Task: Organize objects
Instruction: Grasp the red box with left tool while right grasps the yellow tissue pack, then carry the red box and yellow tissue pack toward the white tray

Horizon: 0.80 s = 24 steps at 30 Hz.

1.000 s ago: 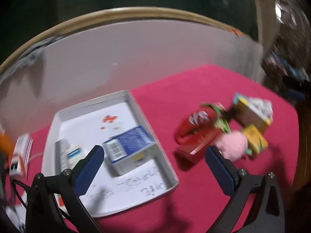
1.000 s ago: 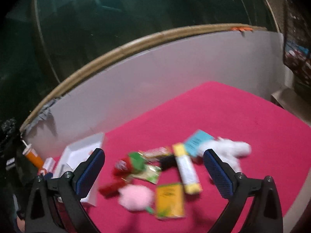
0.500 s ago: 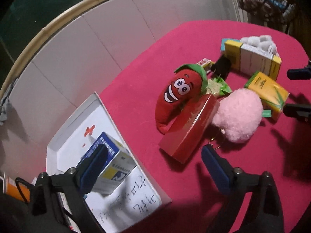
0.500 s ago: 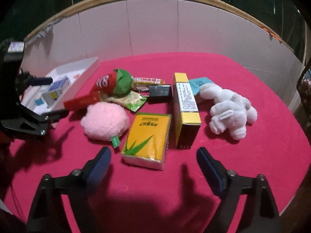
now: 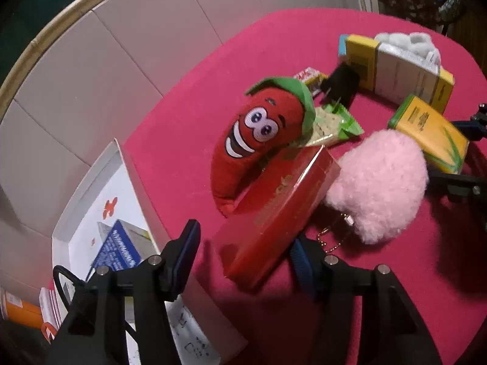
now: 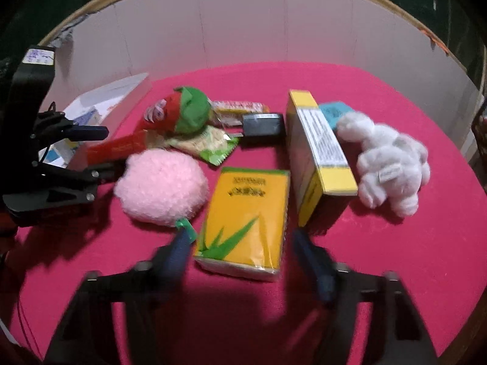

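My left gripper is open, its fingers on either side of the near end of a red box lying on the pink cloth; it also shows in the right wrist view. A red chili plush leans on the box and a pink pompom touches its right side. My right gripper is open, its fingers flanking the near end of a yellow tissue pack. A tall yellow box and a white plush lie to its right.
A white tray at the left holds a blue medicine box. Snack packets and a black block lie mid-table. A white wall rings the back. An orange bottle stands left of the tray.
Both grippers have come down and forward toward the pile. The left now straddles the red box; the right now straddles the yellow tissue pack. The objects have not moved.
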### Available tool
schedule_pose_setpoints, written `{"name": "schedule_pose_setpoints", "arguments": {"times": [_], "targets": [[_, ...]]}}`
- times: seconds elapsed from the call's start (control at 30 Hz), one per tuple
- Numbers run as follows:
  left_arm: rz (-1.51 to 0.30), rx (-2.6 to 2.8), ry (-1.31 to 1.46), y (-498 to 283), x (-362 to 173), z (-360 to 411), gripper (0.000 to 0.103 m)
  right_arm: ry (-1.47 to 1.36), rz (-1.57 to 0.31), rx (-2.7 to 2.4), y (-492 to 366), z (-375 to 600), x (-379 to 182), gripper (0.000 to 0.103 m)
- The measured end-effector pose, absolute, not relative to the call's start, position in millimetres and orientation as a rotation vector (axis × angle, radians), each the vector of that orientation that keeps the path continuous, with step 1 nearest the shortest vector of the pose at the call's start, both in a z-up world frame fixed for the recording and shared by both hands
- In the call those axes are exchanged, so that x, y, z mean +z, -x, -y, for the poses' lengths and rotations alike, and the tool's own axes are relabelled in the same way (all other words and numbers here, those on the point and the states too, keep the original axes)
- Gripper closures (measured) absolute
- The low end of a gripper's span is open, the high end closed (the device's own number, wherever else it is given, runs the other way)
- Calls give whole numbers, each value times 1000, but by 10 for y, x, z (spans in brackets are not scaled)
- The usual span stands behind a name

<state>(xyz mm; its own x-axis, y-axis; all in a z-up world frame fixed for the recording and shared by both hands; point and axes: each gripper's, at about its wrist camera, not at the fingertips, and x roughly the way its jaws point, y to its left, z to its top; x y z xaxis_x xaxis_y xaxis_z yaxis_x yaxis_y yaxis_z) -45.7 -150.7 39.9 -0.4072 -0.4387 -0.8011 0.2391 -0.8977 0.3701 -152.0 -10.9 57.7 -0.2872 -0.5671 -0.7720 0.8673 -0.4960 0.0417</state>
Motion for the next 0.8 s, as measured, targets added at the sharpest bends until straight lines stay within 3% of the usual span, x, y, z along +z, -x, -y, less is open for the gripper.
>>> {"name": "schedule_pose_setpoints", "arguments": {"times": [0.13,0.2,0.3,0.47,0.8], "targets": [[252,-2329,-1400,485,400,1516,48,-922,-518,-1928,1487,137,560,36],[231,-2338,-1398,481,409,1511,60,-899,-536,-1939,1459,156,551,36],[187,-2354,-1377,425,439,1516,66,-889,-523,-1952,1463,113,561,47],[10,-2423,-1267,214,631,1523,82,-925,-402,-1953,1556,-94,643,50],[-138,-2559,-1067,-78,1033,1339,82,-846,-265,-1977,1531,-338,1014,50]]}}
